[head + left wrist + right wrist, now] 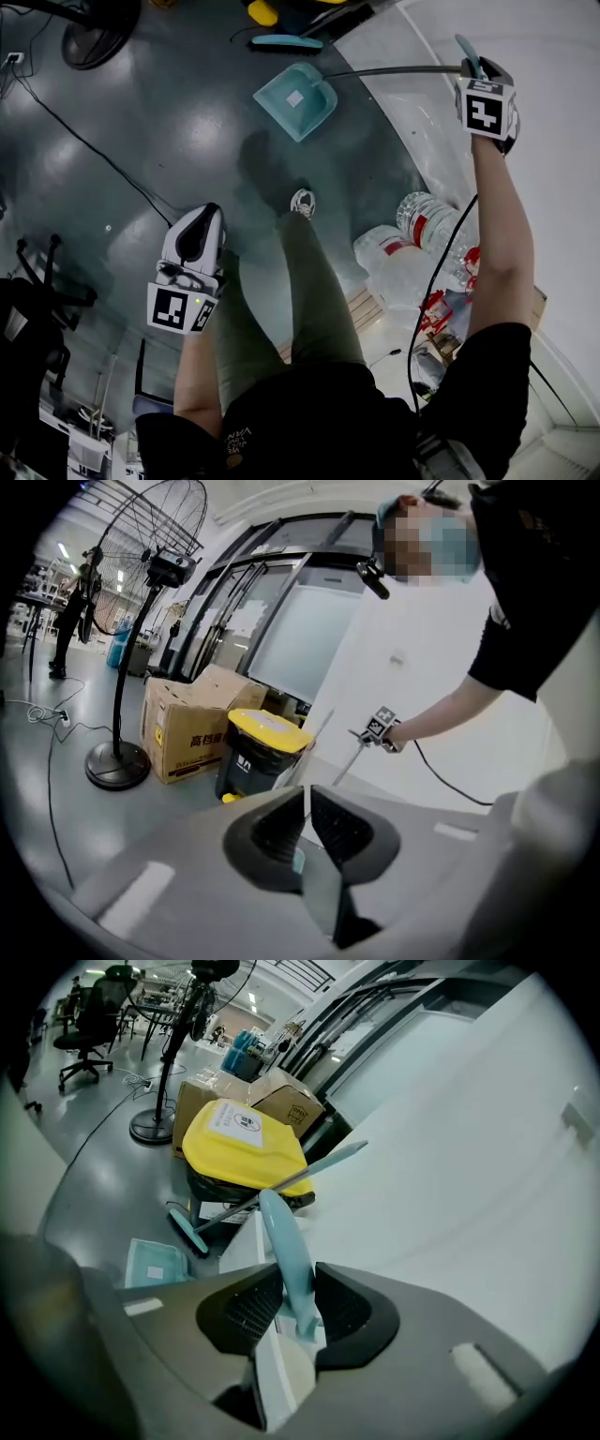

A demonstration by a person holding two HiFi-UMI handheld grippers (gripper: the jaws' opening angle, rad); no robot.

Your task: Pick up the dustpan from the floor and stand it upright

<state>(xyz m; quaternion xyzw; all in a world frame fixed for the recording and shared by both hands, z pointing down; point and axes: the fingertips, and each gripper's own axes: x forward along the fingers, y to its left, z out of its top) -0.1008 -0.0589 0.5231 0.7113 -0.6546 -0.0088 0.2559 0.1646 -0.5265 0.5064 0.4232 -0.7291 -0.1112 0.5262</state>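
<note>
My right gripper [473,71] holds the dustpan [295,101] by the tip of its long handle. A brush [286,41] lies just beyond the dustpan. My left gripper [202,221] hangs well short of it.

The head view is dim and cool. The grey floor [112,141] carries soft, milky patches of reflected light toward its left side, while the white wall [562,66] along its right edge is bright and nearly washed out. A diffuse shadow [267,169] lies on the floor just beside the dustpan [295,101], which stays sharp.

Both gripper views bow straight lines and sink into black at the corners. The near bodies of the left hand-held gripper [307,787] and the right hand-held gripper [297,1269] are soft and out of focus, while the background is crisp. Ceiling lamps [64,551] glare small and far at the left gripper view's upper left. The wall in the right gripper view is overexposed.
</note>
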